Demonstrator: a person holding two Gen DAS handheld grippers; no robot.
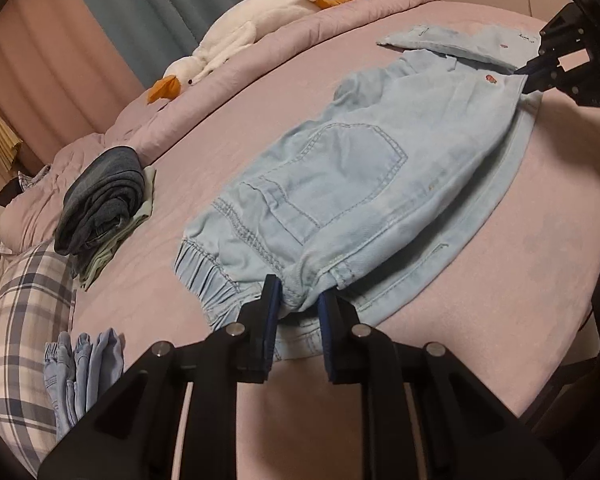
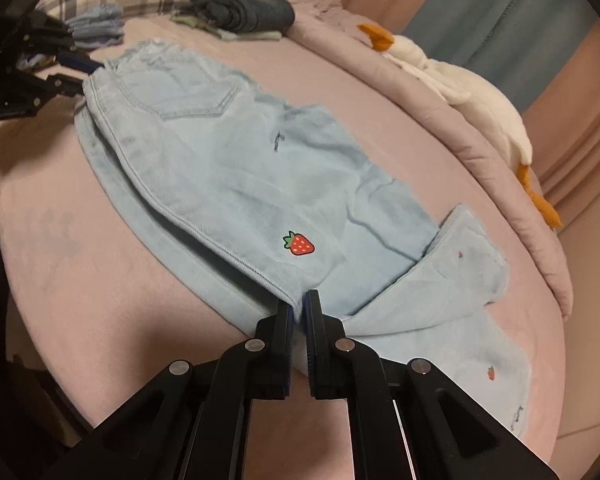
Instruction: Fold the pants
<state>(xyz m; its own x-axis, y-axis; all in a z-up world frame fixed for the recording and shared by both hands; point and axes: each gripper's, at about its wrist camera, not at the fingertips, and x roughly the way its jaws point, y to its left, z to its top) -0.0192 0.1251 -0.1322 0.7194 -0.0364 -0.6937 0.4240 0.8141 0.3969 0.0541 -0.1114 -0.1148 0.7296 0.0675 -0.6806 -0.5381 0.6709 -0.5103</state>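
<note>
The left gripper [image 1: 298, 294] is pinching the bunched waistband of the pants [image 1: 340, 184] between narrowed pads, at 6 o'clock in its view. The right gripper [image 2: 299, 302] is clamping a leg fold just below the strawberry [image 2: 299, 243], jaws nearly closed on the denim. The pants are lying flat on the pink bed [image 2: 100, 280], one leg folded over the other, cuffs trailing toward 4 o'clock in the right view. Farther off, dark folded jeans [image 1: 104, 204] are sitting at 9 o'clock, a goose toy [image 1: 240, 36] lying at 11 o'clock
</note>
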